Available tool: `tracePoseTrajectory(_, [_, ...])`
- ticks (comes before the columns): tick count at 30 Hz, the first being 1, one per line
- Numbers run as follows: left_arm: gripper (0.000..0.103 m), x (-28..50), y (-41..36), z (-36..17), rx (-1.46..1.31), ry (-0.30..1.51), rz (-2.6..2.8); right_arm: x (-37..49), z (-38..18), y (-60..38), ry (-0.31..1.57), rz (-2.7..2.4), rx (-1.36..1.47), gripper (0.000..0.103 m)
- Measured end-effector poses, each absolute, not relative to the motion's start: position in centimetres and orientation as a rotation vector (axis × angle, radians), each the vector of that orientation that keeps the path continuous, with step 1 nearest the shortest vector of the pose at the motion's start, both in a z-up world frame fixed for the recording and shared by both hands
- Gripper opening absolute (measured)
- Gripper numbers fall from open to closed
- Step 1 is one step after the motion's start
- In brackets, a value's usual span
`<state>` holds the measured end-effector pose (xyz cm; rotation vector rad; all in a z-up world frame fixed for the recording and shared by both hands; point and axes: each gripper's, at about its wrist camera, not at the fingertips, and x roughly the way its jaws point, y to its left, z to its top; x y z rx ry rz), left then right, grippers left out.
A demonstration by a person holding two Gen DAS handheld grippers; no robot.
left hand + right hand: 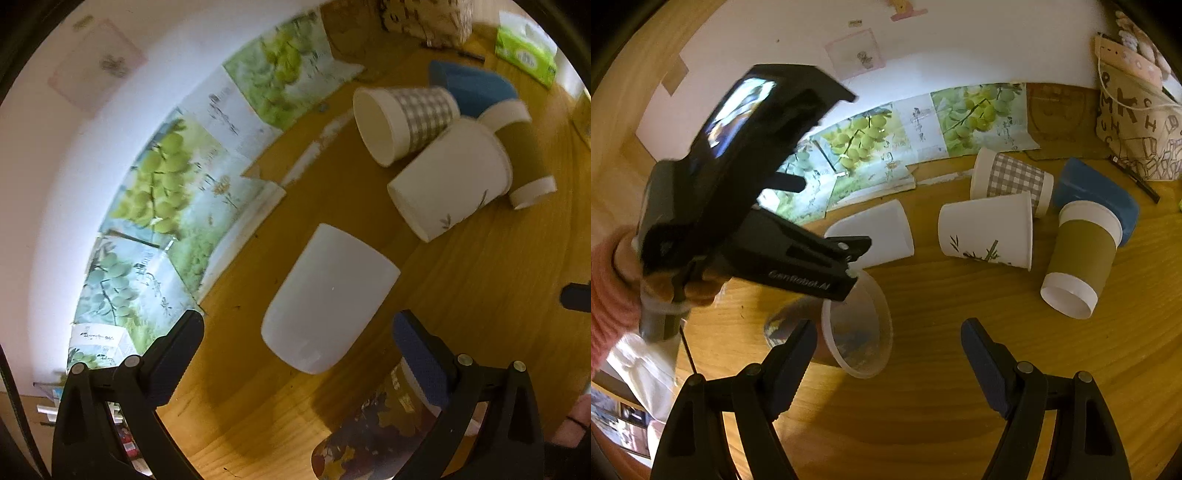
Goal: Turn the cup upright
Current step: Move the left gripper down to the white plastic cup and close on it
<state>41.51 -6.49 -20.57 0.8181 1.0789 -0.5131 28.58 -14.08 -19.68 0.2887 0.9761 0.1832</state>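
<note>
We've got both tools wide open with nothing in them. Our left tool (297, 354) hovers right over a plain white cup (328, 299) lying on its side on the wooden worktop (461, 295), and a patterned cup (846, 332) also lies on its side just below it. Our right tool (888, 362) points at that patterned cup's open mouth. Up around 1 o'clock in the right view, a bamboo-print cup (988, 230), a gingham cup (1012, 181) and a brown-sleeved cup (1080, 258) are tipped over, bunched together.
</note>
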Motion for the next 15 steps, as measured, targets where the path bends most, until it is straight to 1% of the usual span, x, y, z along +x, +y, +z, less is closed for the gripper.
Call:
tracePoseTrajectory(6, [0.102, 41.9, -7.4, -22.9, 0.848, 1.120, -0.533, 27.8, -20.4, -13.4, 1.007, 0.170, 0.202, 0.081])
tracePoseTrajectory(15, [0.102, 43.4, -7.7, -24.8, 0.813, 1.215, -0.534, 27.3, -20.6, -12.9, 1.024, 0.167, 0.184, 0.081])
